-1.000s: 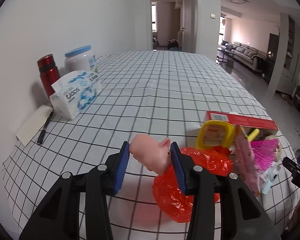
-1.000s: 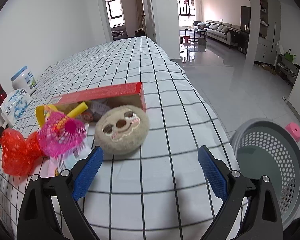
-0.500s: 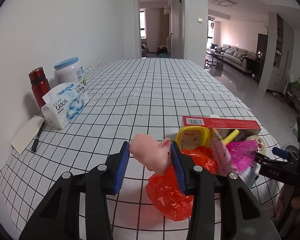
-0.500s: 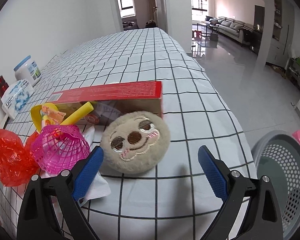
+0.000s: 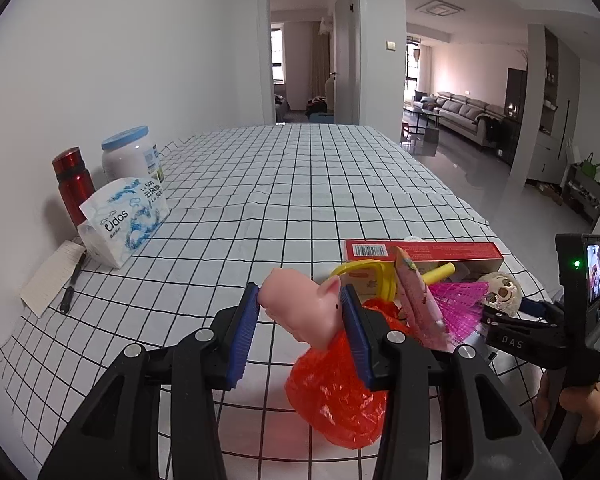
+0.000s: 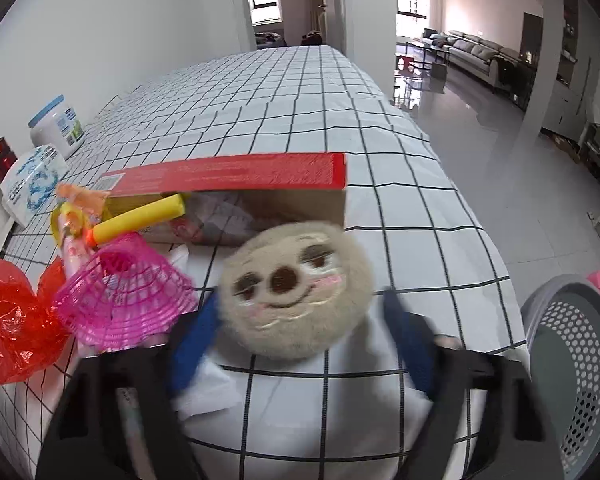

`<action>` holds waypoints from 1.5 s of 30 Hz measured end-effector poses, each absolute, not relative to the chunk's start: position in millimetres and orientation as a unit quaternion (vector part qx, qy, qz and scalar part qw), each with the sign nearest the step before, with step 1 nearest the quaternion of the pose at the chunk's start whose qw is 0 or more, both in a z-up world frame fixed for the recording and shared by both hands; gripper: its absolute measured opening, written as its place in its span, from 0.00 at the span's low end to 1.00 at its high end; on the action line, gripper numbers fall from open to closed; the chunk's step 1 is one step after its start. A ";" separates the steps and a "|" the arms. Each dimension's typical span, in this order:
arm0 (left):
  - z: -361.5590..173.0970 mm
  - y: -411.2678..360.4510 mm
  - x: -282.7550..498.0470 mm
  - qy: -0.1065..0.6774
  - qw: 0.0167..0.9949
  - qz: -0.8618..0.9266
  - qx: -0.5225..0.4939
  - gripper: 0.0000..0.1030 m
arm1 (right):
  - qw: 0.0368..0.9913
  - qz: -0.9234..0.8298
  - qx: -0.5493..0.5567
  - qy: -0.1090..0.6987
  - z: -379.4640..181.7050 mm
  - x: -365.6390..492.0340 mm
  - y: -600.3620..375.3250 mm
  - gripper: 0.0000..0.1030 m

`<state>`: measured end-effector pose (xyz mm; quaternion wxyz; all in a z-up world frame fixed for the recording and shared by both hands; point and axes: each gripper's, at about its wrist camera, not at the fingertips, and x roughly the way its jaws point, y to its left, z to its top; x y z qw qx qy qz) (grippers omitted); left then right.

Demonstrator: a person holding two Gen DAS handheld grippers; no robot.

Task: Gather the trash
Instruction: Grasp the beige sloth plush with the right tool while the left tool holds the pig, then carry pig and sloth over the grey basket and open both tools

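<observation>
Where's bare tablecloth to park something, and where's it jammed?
Free: the wide checked tablecloth beyond the red box, right of the tissue pack. Crowded: near corner, with red box, sloth plush, pink net and red bag.

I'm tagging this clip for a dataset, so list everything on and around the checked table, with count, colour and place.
Rubber pig toy: 1, pink, clamped in left gripper.
Round plush sloth face: 1, beige, between right gripper's closing jaws.
Crumpled plastic bag: 1, red, near table edge.
Mesh plastic basket: 1, magenta, beside the plush.
Long cardboard box: 1, red, behind the plush.
Foam stick: 1, yellow, before the box.
Tissue pack: 1, white-blue, by wall.
Metal flask: 1, red, by wall.
Perforated bin: 1, grey, on floor.
Left gripper: black, blue pads.
Right gripper: black, blue pads.
</observation>
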<state>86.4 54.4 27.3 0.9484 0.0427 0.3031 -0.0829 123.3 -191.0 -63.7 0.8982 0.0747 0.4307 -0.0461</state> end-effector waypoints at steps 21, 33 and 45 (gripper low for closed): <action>23.8 2.9 56.9 0.306 0.939 -0.142 0.061 0.40 | 0.907 -0.103 0.130 0.388 -45.3 31.9 -236.7 0.57; -3.4 -106.2 14.4 0.328 0.909 -0.240 0.096 0.40 | 0.901 -0.174 0.161 0.363 -43.3 -52.9 -295.1 0.57; -27.8 -204.8 -10.5 0.354 0.873 -0.306 0.138 0.40 | 0.879 -0.248 0.192 0.359 -63.8 -123.3 -368.6 0.57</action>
